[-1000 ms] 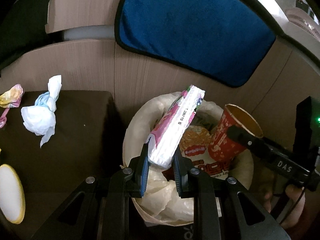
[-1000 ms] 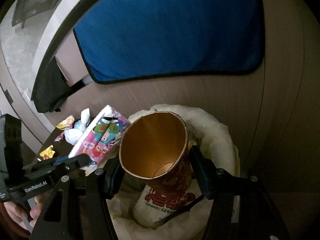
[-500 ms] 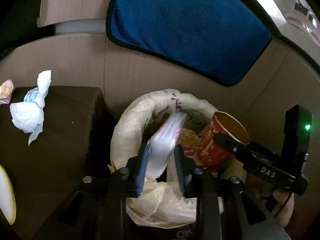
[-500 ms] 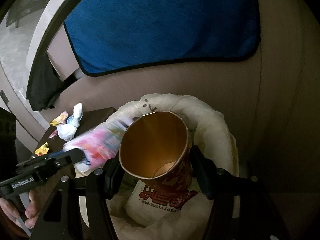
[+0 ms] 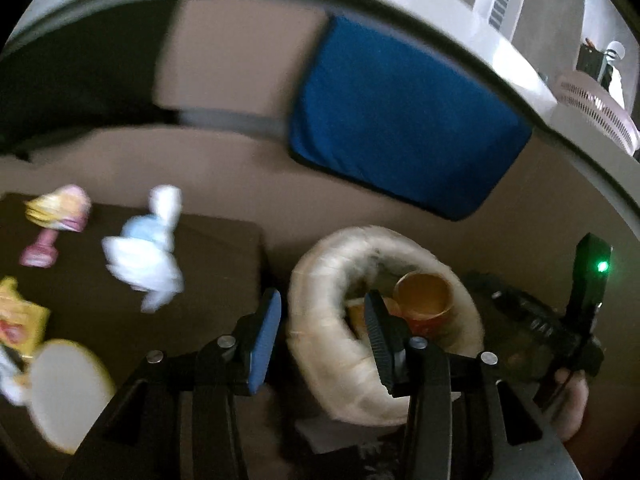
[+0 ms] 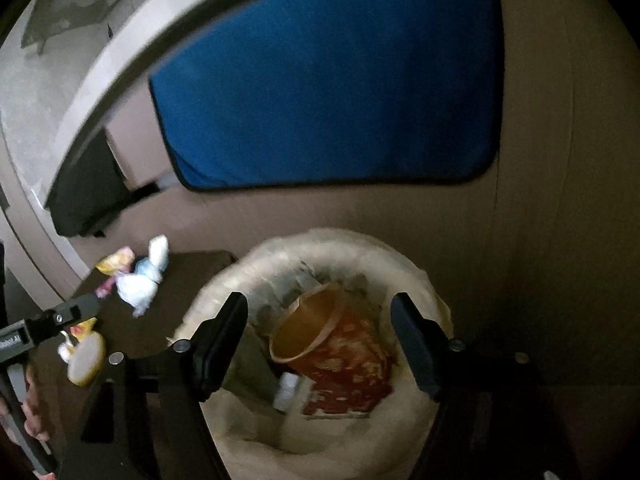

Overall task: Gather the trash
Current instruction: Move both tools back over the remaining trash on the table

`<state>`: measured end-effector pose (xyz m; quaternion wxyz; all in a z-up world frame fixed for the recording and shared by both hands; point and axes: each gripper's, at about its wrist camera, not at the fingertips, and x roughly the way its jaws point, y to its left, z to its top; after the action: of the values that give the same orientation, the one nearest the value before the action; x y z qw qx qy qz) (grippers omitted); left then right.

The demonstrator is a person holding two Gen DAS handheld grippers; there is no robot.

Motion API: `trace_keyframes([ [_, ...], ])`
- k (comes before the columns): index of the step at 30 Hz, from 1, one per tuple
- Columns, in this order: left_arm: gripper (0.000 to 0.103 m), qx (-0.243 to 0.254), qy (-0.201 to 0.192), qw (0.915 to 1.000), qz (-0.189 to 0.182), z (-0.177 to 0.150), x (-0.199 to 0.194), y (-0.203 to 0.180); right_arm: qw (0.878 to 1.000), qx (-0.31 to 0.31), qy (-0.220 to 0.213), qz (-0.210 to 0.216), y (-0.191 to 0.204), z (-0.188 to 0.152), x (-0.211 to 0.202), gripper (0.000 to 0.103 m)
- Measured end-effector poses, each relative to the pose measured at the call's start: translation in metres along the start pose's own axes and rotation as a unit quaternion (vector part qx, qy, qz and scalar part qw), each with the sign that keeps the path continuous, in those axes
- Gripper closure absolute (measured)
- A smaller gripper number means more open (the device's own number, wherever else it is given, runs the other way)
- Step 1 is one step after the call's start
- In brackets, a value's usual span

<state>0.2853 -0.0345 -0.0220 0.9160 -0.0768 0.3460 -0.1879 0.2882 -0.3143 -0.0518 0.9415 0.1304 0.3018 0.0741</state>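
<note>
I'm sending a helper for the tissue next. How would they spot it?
Start at the dark table left of the bin. The crumpled tissue lies nearest the bin, white with a pale blue patch, unlike the pink and yellow wrappers beyond it.

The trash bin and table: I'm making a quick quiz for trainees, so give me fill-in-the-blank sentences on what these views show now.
1. The red paper cup lies inside the ____.
2. Both the left tool and the right tool are ____.
3. The crumpled white tissue rests on the dark ____.
4. A ____ cloth hangs behind the bin.

Missing words: bin; open; table; blue
</note>
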Motion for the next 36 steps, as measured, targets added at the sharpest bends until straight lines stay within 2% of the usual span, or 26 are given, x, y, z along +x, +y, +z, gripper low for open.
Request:
trace_keyframes([
  [4,0.059,0.003,-0.035,0.9985,0.041,0.001,-0.053,0.031,0.999,-0.009,-0.005,0.033,0.029,0.013,-0.017,0.029],
  [11,0.059,-0.004,-0.087,0.9885,0.124,-0.001,-0.165,0.091,0.995,-0.083,-0.034,0.048,0.112,0.028,-0.051,0.029],
  [15,0.059,0.012,-0.127,0.9767,0.173,0.003,-0.234,0.108,0.99,-0.105,-0.053,0.08,0.164,0.041,-0.072,0.031],
  [20,0.059,0.018,-0.167,0.964,0.206,0.013,-0.291,0.12,0.984,-0.133,-0.077,0.091,0.219,0.06,-0.085,0.032],
  [25,0.059,0.006,-0.194,0.956,0.22,0.025,-0.327,0.137,0.978,-0.145,-0.118,0.089,0.256,0.078,-0.089,0.032],
  [29,0.057,0.007,-0.208,0.9504,0.231,0.034,-0.337,0.147,0.98,-0.138,-0.102,0.102,0.27,0.085,-0.073,0.031],
  [31,0.056,0.006,-0.198,0.9531,0.229,0.037,-0.331,0.157,0.98,-0.145,-0.076,0.114,0.277,0.08,-0.056,0.031],
  [35,0.056,-0.01,-0.154,0.965,0.212,0.03,-0.296,0.179,0.976,-0.179,-0.053,0.112,0.291,0.052,-0.023,0.032],
  [36,0.056,-0.017,-0.141,0.968,0.207,0.026,-0.285,0.185,0.975,-0.187,-0.044,0.116,0.294,0.044,-0.014,0.035],
])
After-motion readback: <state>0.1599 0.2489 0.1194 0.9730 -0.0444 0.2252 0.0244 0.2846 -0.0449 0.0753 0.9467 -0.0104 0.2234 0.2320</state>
